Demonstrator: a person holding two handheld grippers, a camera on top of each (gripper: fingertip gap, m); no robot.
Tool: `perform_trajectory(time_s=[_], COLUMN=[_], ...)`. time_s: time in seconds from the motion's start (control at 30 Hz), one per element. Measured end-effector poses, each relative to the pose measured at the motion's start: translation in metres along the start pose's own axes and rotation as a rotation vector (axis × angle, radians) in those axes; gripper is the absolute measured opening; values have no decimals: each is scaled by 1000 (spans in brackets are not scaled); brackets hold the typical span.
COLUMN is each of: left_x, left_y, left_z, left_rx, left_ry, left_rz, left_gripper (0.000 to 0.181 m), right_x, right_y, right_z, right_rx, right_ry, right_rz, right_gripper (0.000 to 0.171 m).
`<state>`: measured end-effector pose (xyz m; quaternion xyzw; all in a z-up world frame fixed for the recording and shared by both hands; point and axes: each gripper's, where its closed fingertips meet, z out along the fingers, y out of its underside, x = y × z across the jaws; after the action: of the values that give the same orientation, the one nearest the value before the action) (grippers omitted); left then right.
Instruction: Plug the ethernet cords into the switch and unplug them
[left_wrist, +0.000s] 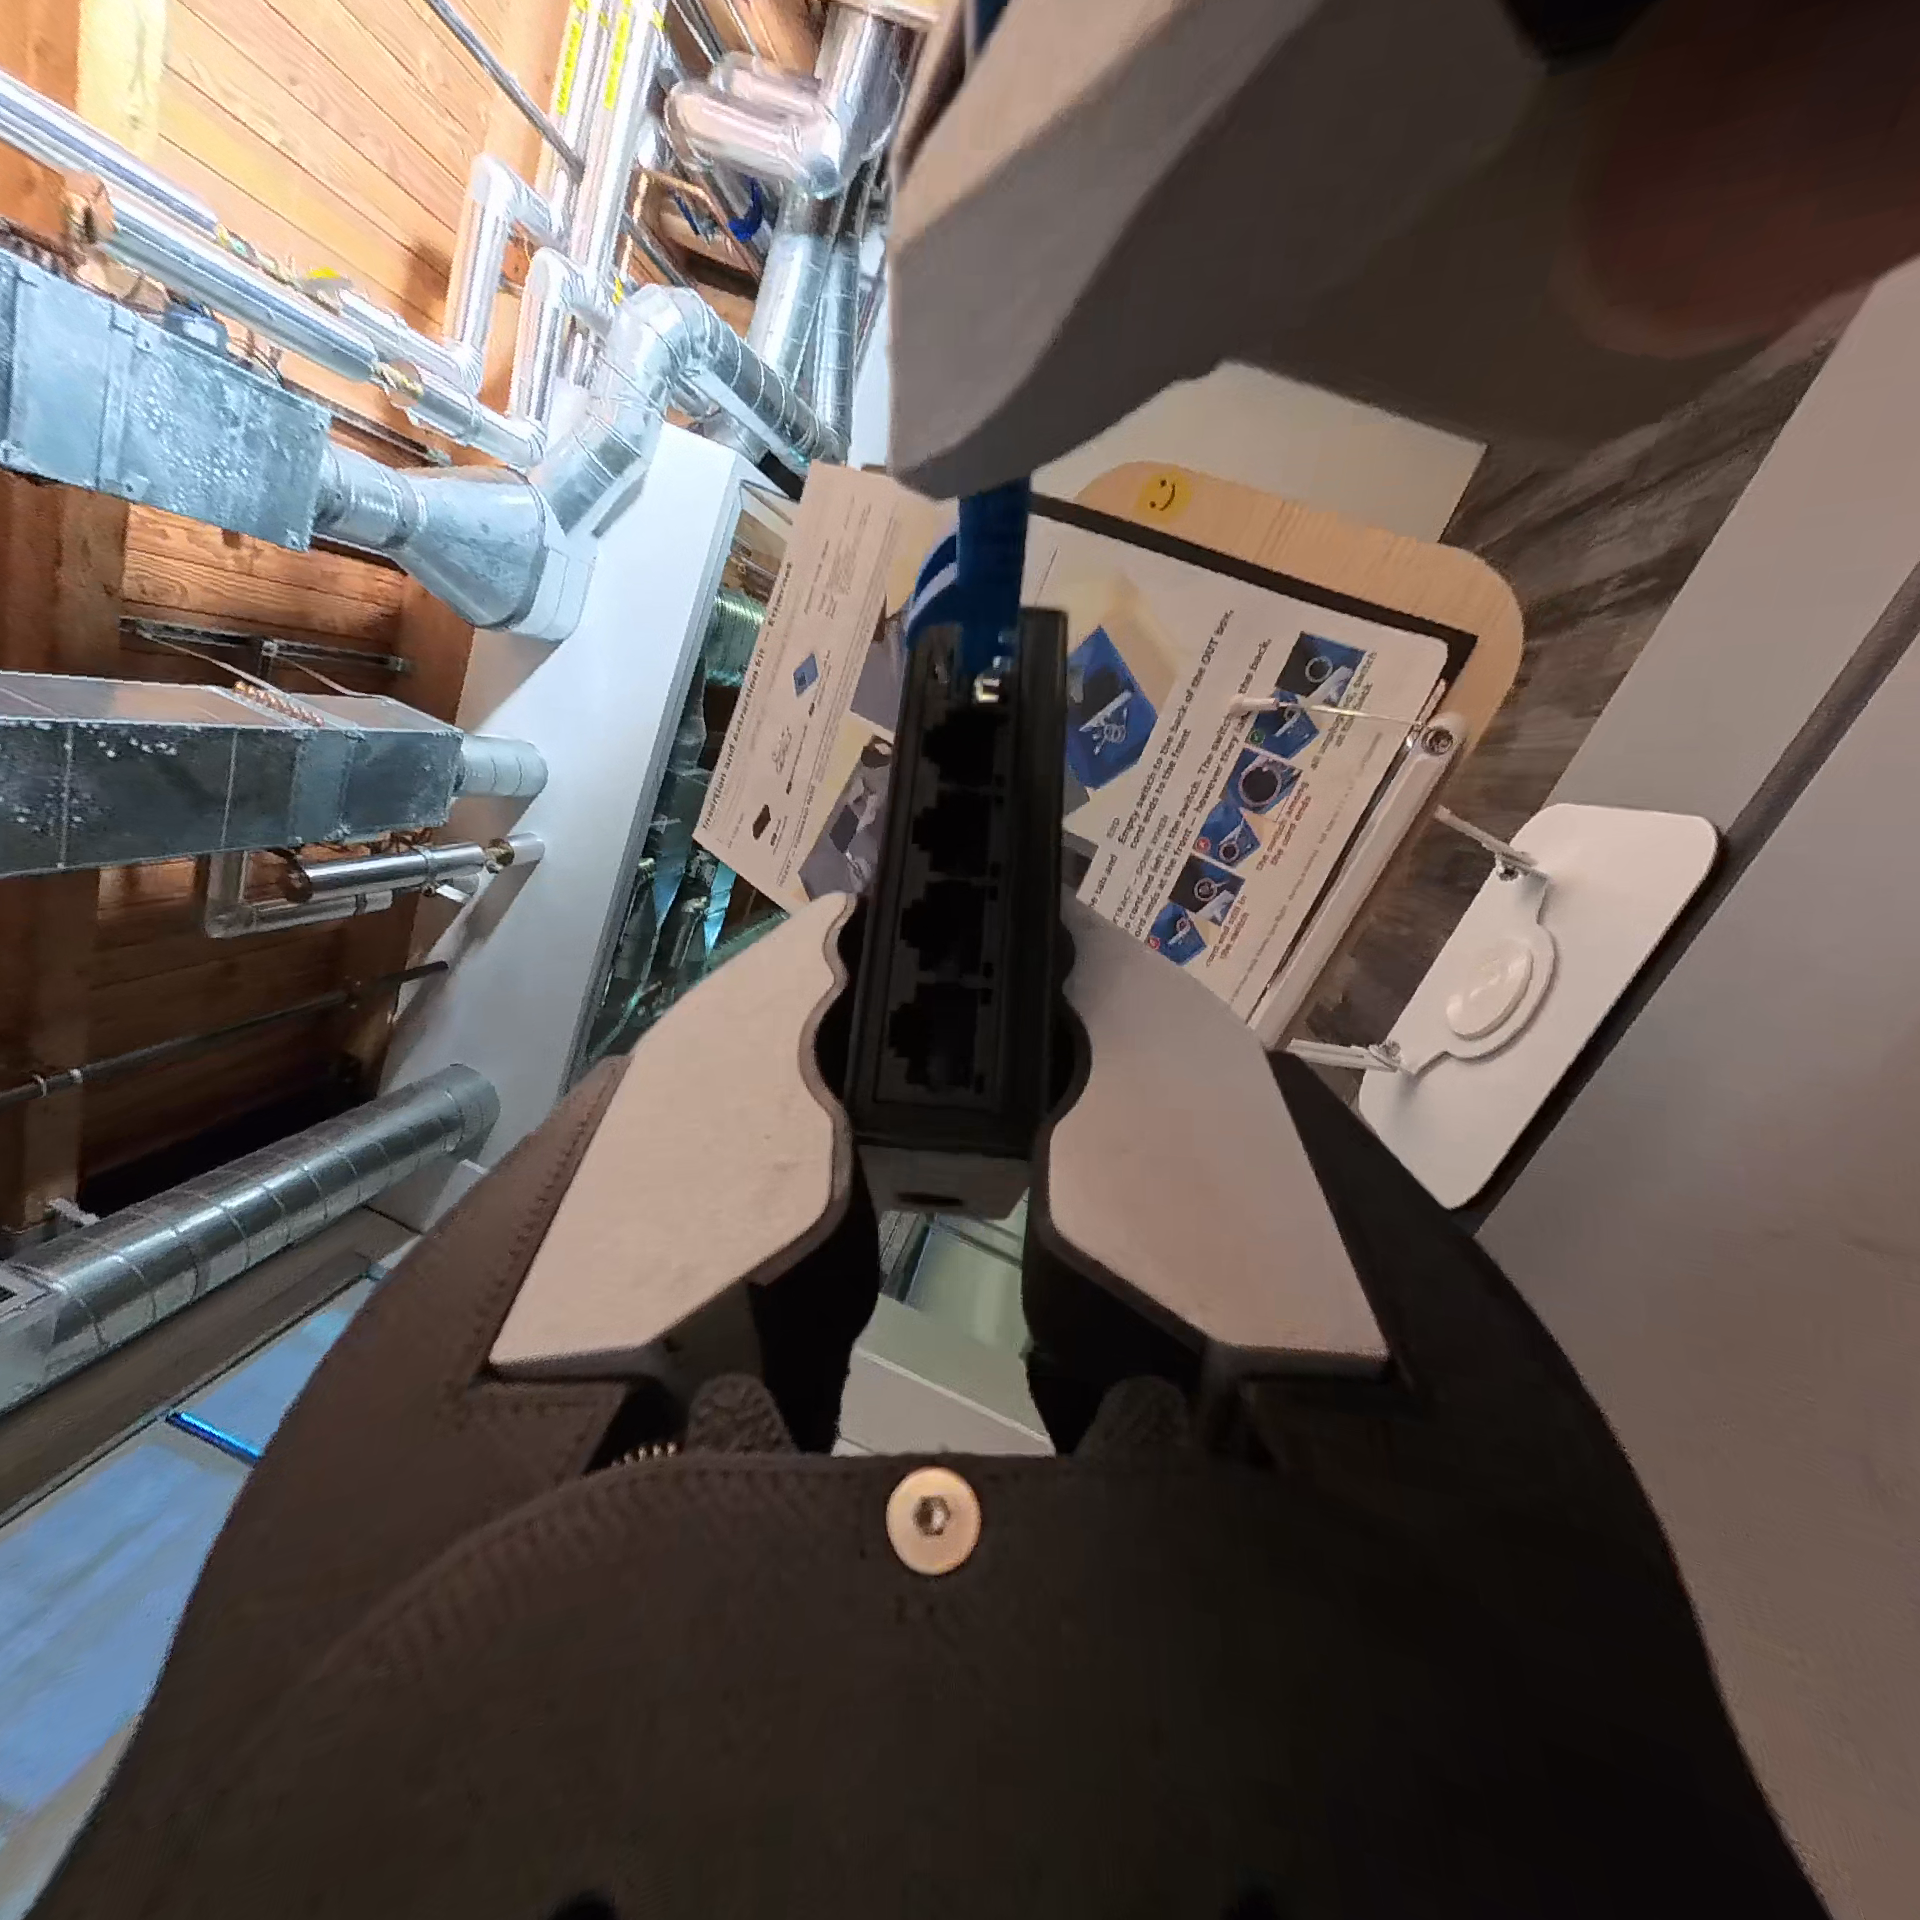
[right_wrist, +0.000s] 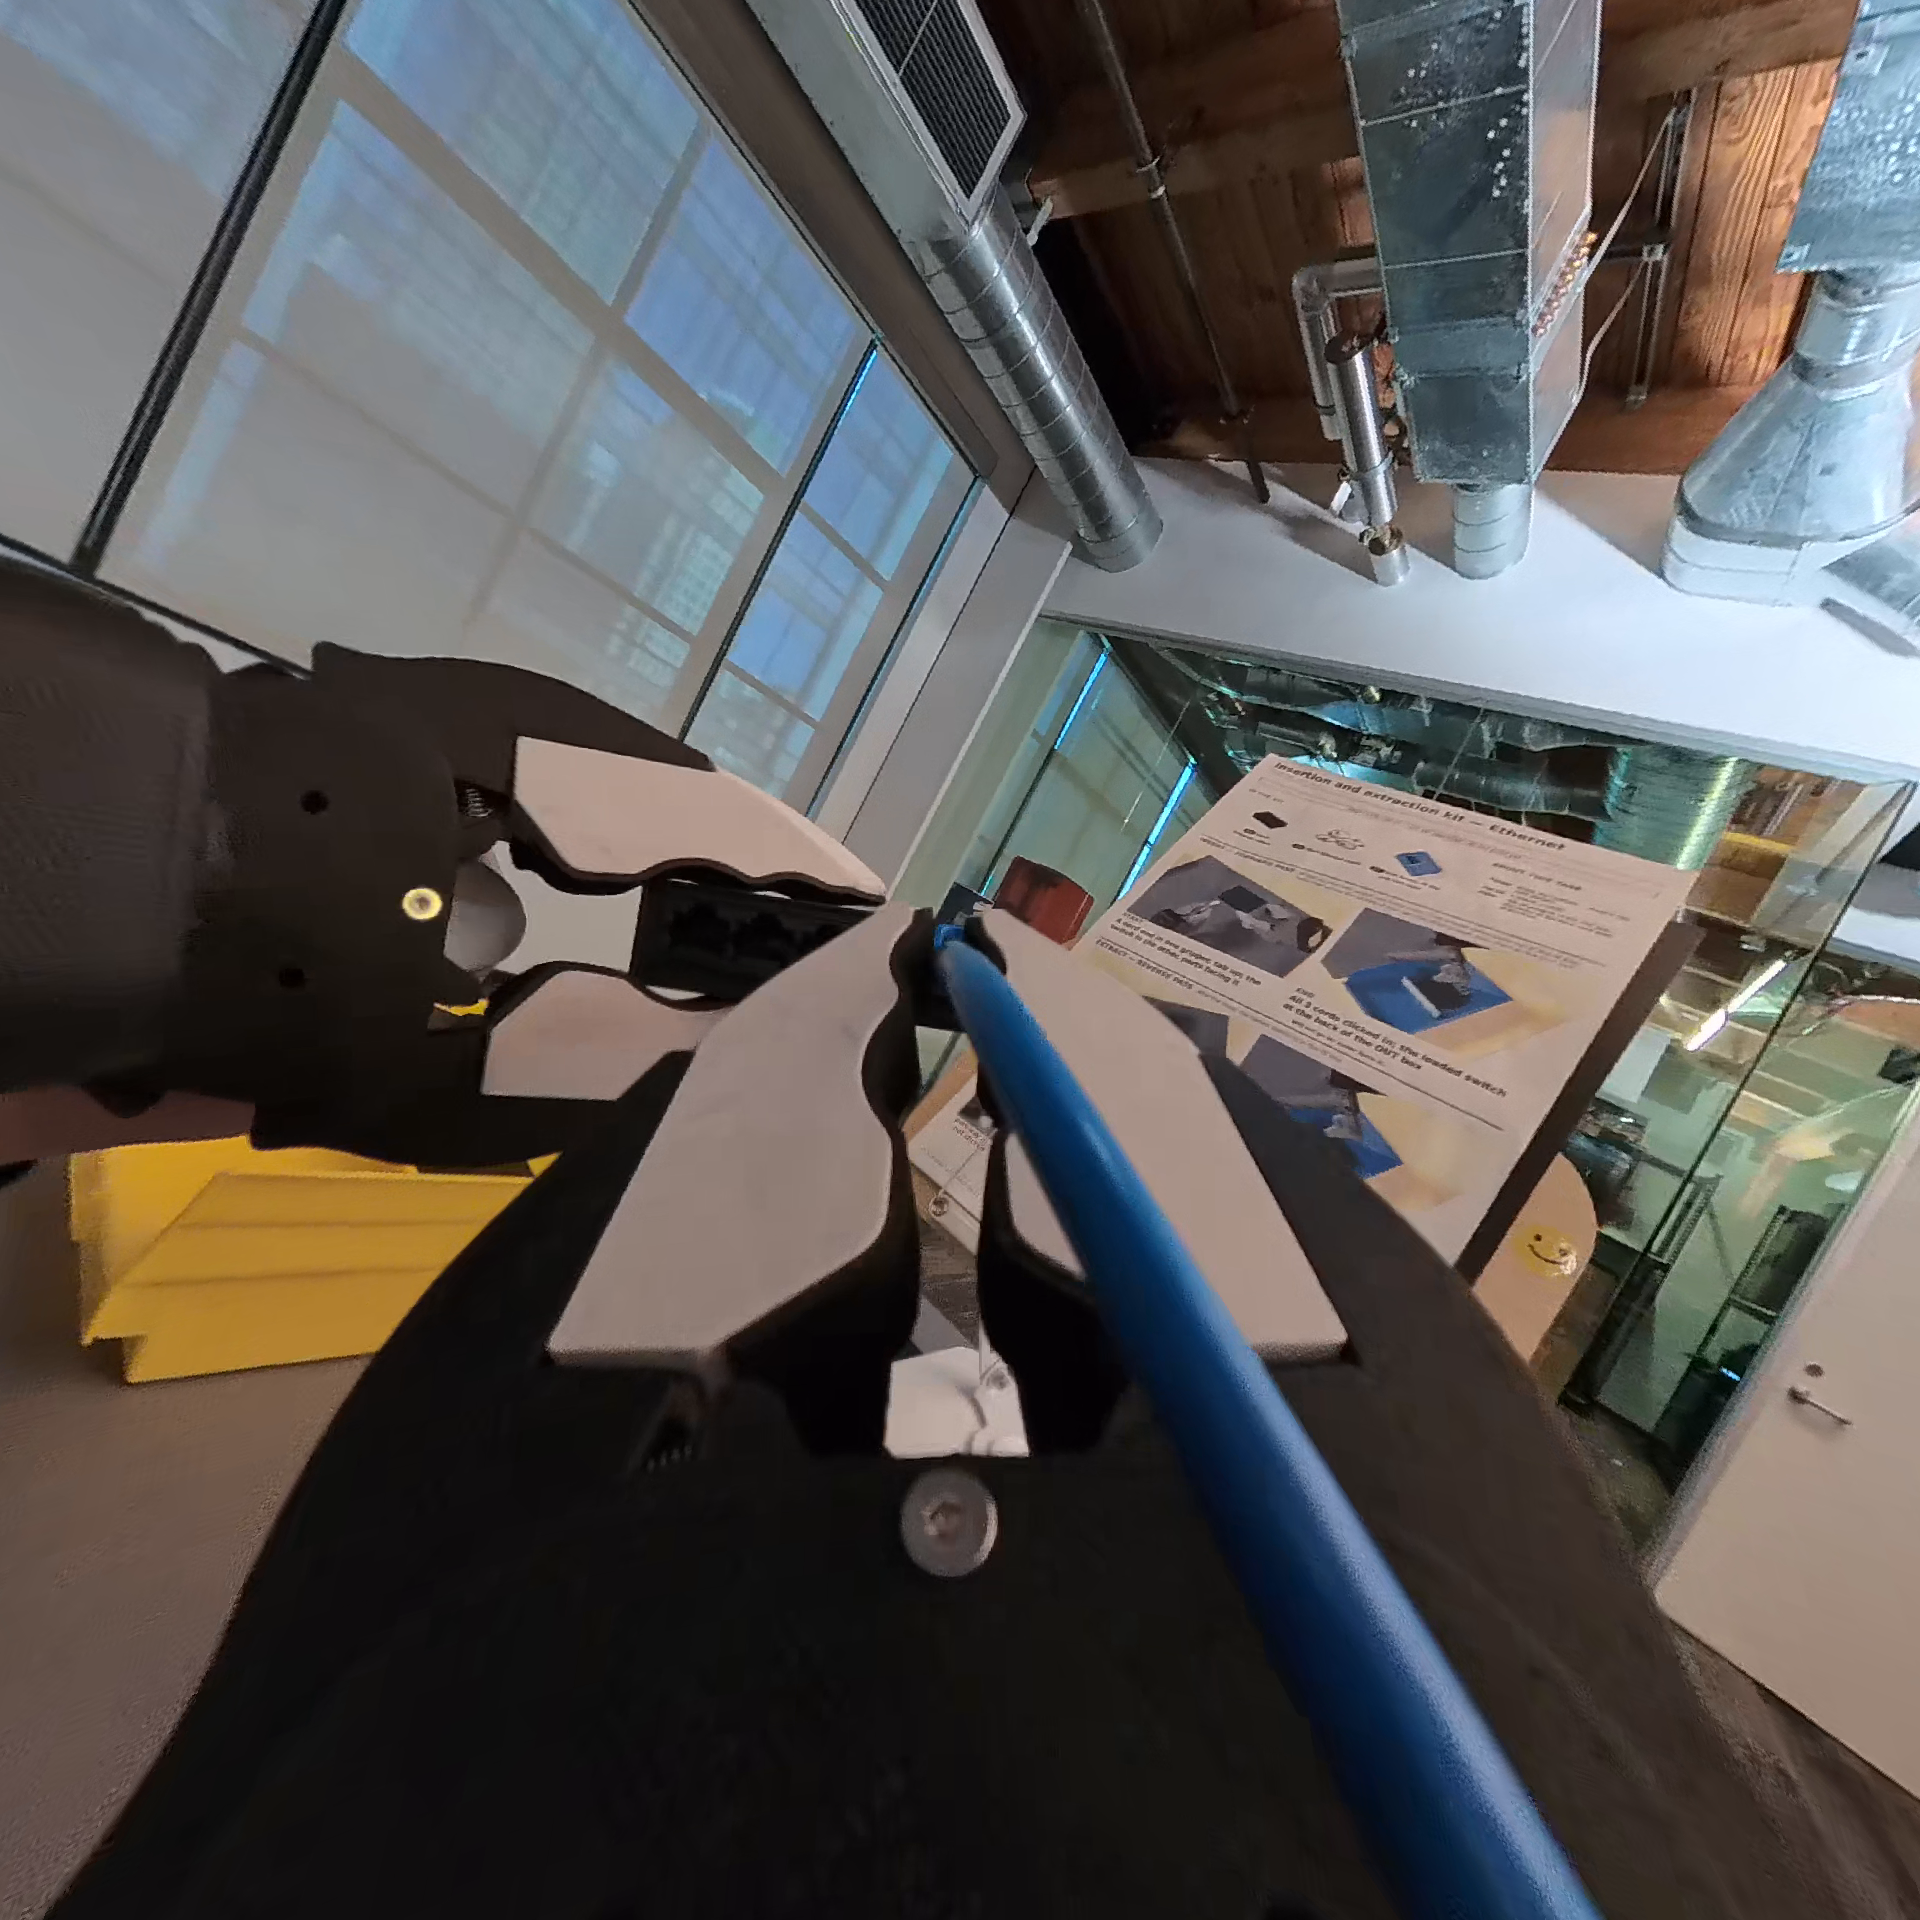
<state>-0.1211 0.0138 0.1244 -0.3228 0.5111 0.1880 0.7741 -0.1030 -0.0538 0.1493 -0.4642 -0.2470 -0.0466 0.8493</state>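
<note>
Both your grippers are clamped: left gripper (left_wrist: 951, 1023) fingers closed on the black switch (left_wrist: 961, 894), ports facing cam; right gripper (right_wrist: 940, 935) fingers pinch the blue ethernet cord (right_wrist: 1143, 1247) w/ plug at switch's far-end port.

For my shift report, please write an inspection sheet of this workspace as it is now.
Surface: grey table, mostly hidden.
Job's things: black switch held in the air, port row facing the left camera; four ports empty.
Clutter: yellow block on the table.
Grippers: left claw shut on the switch; right claw shut on the blue cord's plug end.
Cables: blue cord at the farthest port; how deeply it is seated cannot be told.
Surroundings: instruction sheet on a stand, windows, ceiling ducts.
</note>
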Motion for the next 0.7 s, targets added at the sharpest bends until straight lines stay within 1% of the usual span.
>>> perform_trajectory(time_s=[0.1,0.27,0.43,0.53,0.67,0.7], left_x=[-2,-13,-17,-23,-37,-39], left_y=[-8,-26,-35,-36,-34,-32], left_z=[-3,-14,-20,-23,-28,-28], left_rx=[25,96,127,145,144,139], left_ry=[3,-42,-22,-82,-240,-252], left_rz=[-49,-109,-152,-89,135,167], left_gripper=[29,30,31,30,29,29], right_x=[2,0,-3,-4,-5,-6], right_y=[-8,-30,-43,-44,-42,-42], right_z=[-2,-10,-15,-14,-10,-9], right_rx=[13,89,129,125,84,78], right_ry=[-15,19,34,19,-32,-42], right_rz=[-27,-152,-222,-201,-102,-91], right_gripper=[6,6,6,6,6,6])
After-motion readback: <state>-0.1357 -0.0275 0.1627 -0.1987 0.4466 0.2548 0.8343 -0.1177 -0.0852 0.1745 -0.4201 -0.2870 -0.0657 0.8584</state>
